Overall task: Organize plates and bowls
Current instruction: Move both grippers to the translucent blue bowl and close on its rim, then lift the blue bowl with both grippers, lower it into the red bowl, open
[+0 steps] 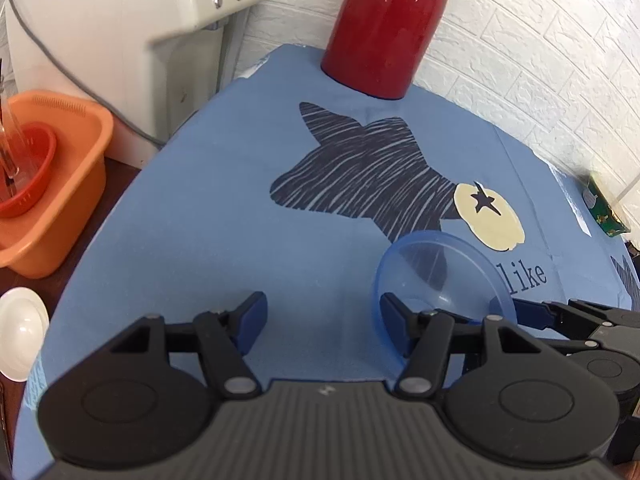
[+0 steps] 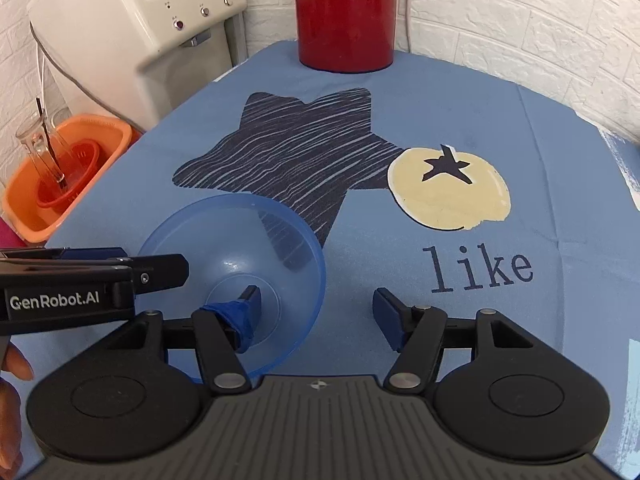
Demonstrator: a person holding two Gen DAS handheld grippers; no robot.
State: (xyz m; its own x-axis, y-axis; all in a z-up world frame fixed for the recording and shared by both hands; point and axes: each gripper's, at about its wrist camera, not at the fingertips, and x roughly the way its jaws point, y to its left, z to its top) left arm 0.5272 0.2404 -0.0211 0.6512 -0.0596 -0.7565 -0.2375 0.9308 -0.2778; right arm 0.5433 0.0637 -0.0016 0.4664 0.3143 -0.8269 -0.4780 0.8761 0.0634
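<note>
I am working on the translucent blue bowl (image 2: 240, 272), which is sitting on the blue printed tablecloth (image 2: 440, 100) near the table's front edge, just below the dark star print. My right gripper (image 2: 316, 304) is standing wide open and empty, its left finger (image 2: 240, 316) reaching inside the bowl while the other is staying outside the rim. My left gripper (image 1: 322, 316) is also gaping open, holding nothing, coming in low beside the bowl. I should be closing squarely on the thin wall, gently, since it looks slippery. Both grippers are pointing forward, nearly level.
</note>
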